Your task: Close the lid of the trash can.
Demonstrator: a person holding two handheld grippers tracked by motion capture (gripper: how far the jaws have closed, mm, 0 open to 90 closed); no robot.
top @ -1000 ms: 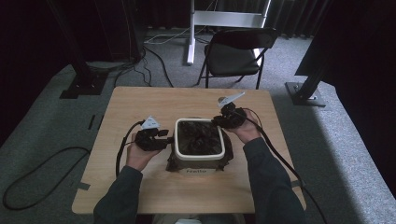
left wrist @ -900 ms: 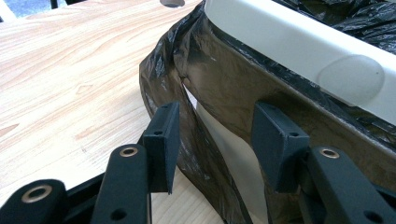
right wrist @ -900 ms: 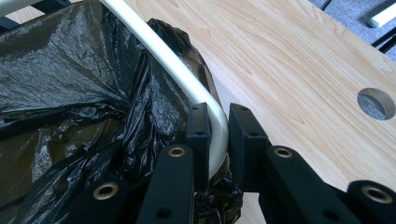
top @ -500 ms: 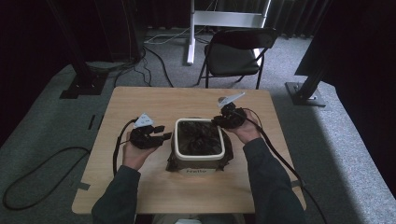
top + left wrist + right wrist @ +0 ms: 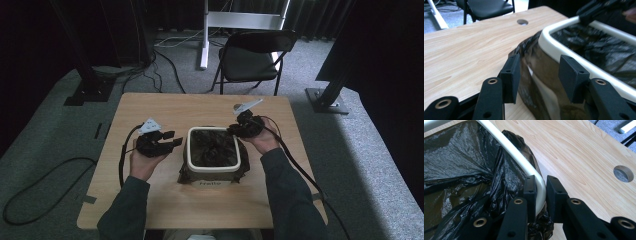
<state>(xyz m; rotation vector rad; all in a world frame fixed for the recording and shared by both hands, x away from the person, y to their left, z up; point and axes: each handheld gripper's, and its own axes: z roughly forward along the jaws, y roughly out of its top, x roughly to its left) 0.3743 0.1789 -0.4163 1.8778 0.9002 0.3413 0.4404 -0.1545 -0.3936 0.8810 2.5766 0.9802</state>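
Observation:
A white bin point(image 5: 189, 150) lined with a black plastic bag point(image 5: 214, 149) stands mid-table. My left gripper point(image 5: 172, 140) hovers at the bin's left side, open. In the left gripper view its jaws point(image 5: 539, 67) stand apart before the bag's outer fold point(image 5: 541, 72) and white rim point(image 5: 549, 41), pressing on nothing. My right gripper point(image 5: 234, 129) is at the bin's far right corner. In the right gripper view it point(image 5: 541, 187) is shut on the rim point(image 5: 506, 147), one jaw inside against the bag point(image 5: 461, 157), the other outside.
The wooden table point(image 5: 165, 110) has a round cable hole point(image 5: 623, 173), also in the left gripper view point(image 5: 522, 22). A black folding chair point(image 5: 250, 60) stands beyond the far edge. Cables trail from both grippers over the table.
My left gripper has risen a little and drawn slightly left, away from the bin's side. The right gripper has kept still on the rim.

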